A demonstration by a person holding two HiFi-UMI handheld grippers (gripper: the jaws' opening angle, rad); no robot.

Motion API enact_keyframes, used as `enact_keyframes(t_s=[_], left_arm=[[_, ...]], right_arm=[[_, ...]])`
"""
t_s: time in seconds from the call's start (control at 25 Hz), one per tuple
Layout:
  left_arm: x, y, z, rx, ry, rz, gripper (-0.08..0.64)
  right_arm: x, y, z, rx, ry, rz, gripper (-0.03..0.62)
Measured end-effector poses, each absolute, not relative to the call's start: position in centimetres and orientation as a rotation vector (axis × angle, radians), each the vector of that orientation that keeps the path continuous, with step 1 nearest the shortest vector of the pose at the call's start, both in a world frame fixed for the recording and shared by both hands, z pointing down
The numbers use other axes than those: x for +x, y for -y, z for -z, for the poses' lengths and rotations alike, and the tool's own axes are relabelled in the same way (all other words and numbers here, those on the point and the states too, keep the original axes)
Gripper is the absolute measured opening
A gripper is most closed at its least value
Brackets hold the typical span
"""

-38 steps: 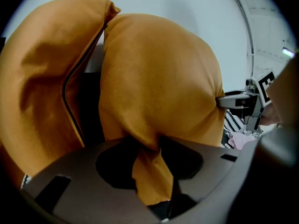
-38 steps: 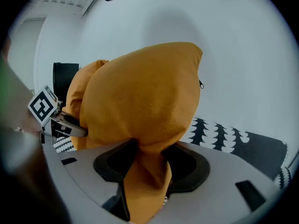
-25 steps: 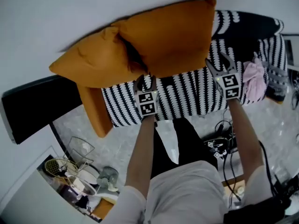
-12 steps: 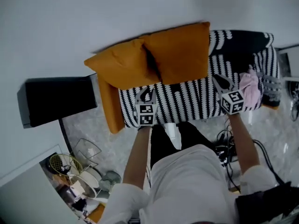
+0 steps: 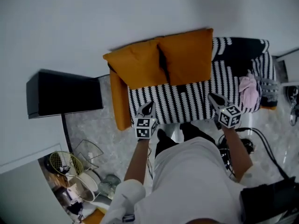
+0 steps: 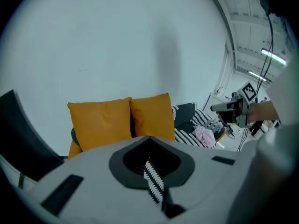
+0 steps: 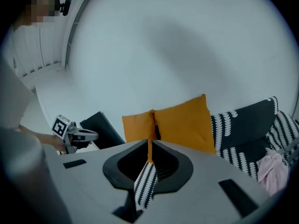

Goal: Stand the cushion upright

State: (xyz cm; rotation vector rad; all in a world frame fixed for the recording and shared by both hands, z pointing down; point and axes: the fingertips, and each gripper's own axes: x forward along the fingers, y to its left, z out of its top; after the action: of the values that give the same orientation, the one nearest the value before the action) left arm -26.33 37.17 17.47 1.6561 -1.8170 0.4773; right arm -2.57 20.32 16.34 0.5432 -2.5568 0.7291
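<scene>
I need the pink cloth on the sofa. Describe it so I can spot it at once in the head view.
Find the black-and-white striped sofa against the white wall. Two orange cushions stand upright at its left end; look to the opposite end, where the pink cloth lies crumpled on the seat. It is the only pink thing there, plain amid the stripes.

2 orange cushions (image 6: 119, 120) upright on sofa (image 6: 186, 115)

Plain white wall (image 5: 140, 13) behind, black-and-white striped sofa (image 5: 187, 101) against it, black cabinet (image 5: 65, 94) stood to its left, pale marbled floor (image 5: 93, 129) lay below, strip lights (image 6: 273, 56) glowed overhead.
</scene>
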Motion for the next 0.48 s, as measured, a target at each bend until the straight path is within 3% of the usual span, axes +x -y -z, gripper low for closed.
enact_keyframes(t_s=[0.48], left_arm=[[-28.0, -50.7, -13.0, 1.783, 1.769, -0.312, 0.002]], right_arm=[[-4.7, -33.8, -13.2, 0.698, 2.549, -0.717, 0.051]])
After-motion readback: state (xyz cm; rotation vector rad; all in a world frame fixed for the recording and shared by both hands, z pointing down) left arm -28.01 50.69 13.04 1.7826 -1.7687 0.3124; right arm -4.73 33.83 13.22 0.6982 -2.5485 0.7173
